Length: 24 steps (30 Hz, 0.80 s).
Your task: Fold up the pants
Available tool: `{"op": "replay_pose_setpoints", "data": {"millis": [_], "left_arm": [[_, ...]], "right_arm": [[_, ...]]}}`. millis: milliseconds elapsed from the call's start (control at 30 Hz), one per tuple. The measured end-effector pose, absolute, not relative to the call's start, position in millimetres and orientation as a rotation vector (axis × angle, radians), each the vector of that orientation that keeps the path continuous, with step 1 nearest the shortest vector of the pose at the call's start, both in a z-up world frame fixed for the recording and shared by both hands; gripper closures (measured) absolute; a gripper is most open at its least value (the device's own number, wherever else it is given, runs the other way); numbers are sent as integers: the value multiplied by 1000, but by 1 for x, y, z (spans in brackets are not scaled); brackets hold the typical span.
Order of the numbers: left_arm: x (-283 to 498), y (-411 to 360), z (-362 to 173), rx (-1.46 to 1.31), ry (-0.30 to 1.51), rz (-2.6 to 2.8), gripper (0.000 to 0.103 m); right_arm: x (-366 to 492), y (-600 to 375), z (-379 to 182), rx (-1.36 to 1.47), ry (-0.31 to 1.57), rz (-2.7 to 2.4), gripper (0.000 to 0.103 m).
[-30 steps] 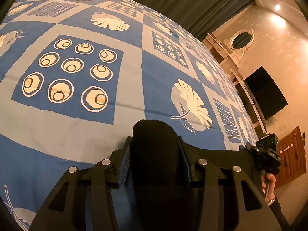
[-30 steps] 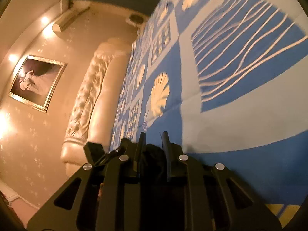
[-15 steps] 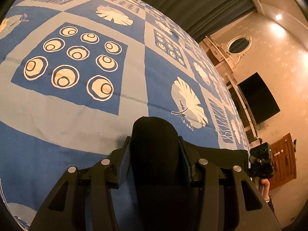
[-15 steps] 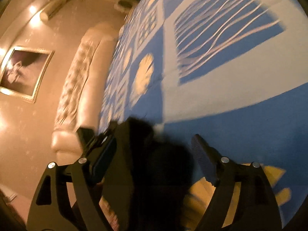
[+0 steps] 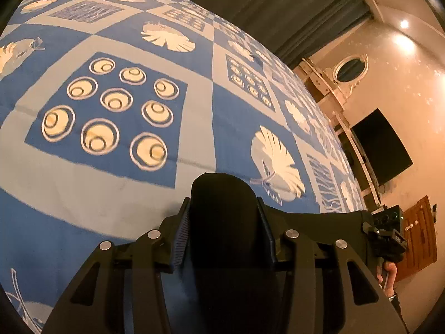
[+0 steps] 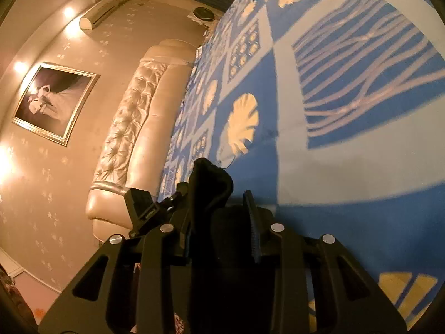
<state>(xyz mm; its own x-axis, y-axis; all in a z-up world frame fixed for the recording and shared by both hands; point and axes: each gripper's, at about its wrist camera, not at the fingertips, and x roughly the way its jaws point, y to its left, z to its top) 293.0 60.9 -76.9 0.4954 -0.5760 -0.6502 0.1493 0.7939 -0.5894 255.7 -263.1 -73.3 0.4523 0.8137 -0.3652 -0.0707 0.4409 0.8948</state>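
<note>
Nearest me, my left gripper (image 5: pixel 224 217) is clamped on a thick fold of the black pants (image 5: pixel 222 194), the pads pressing both sides of the cloth. My right gripper (image 6: pixel 219 208) is closing, with a bunched edge of the same pants between its jaws; it leans on the left pad, and I cannot tell whether the right pad touches. The pants stretch between my two grippers just above the blue patterned bedspread (image 5: pixel 111 189). Beyond lie the tufted headboard (image 6: pixel 130 128), a framed picture (image 6: pixel 52 100) and dark curtains (image 5: pixel 278 8).

Bed (image 5: pixel 194 167): covered edge to edge by a blue and pale grey patchwork bedspread (image 5: pixel 116 183) printed with cream rings, leaves and wavy lines. Black pants (image 5: pixel 319 217) lie on it at the near edge.
</note>
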Motion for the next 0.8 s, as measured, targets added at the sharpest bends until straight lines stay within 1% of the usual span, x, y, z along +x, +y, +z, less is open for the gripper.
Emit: {"op": "replay_pose_setpoints", "data": {"millis": [233,467,567,667,800], "left_arm": [[309,61,-79,-501,958,-459,58],[311,58,-90,-466,958,-474,58],[311,57,-92,-457,957,-471,56],[310,55,-94,-437,949,-475,56],[308,56,-93,-444,948,-467,55]], "right_arm": [[276,-266,-79,984,939,628,73],[272,-282,-115,1073,958,568,73],[272,-281,-121,1094,947,563,73],[273,-280,-121,1093,950,560,72],[266,-283,-120,1108,942,549,66]]}}
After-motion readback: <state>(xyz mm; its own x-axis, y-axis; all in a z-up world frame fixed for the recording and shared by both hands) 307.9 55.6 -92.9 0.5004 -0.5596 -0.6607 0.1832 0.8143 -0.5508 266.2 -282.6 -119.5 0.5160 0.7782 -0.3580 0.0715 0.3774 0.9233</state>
